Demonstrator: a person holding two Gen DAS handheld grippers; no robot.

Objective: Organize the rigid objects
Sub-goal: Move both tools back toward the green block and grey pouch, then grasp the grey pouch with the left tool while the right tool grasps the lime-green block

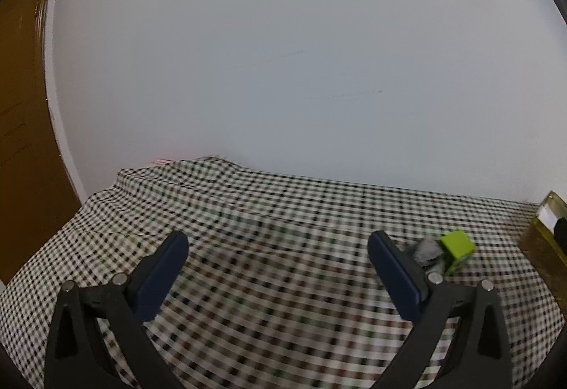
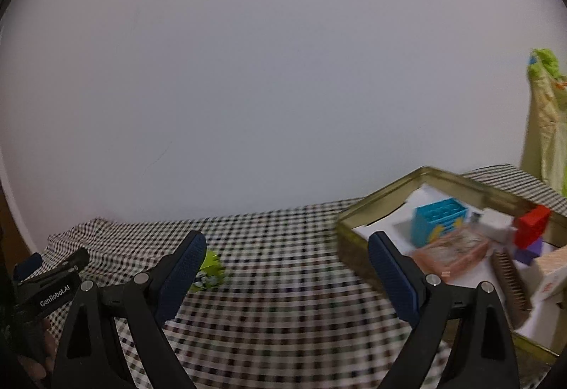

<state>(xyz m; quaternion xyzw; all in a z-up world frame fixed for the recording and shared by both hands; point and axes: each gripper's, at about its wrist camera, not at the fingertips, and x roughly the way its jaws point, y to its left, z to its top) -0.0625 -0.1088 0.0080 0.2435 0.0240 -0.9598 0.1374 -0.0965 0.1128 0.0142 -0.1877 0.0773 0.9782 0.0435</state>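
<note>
A lime-green block [image 1: 457, 244] with a grey piece beside it lies on the checked cloth, just right of my left gripper [image 1: 278, 245], which stands open and empty. In the right wrist view the same green block [image 2: 209, 269] sits behind the left finger of my right gripper [image 2: 287, 247], also open with nothing between its fingers. A gold-rimmed tin box [image 2: 375, 208] at the right holds a blue grid block [image 2: 437, 224], a red block [image 2: 531, 224], a purple block [image 2: 529, 252], a pink flat piece [image 2: 452, 252] and a brown comb-like piece [image 2: 512, 282].
The checked tablecloth [image 1: 269, 211] covers the table up to a plain white wall. A brown door [image 1: 21, 126] stands at the left. A yellow-green cloth [image 2: 547, 119] hangs at the far right. My left gripper's body [image 2: 49, 286] shows at the right wrist view's left edge.
</note>
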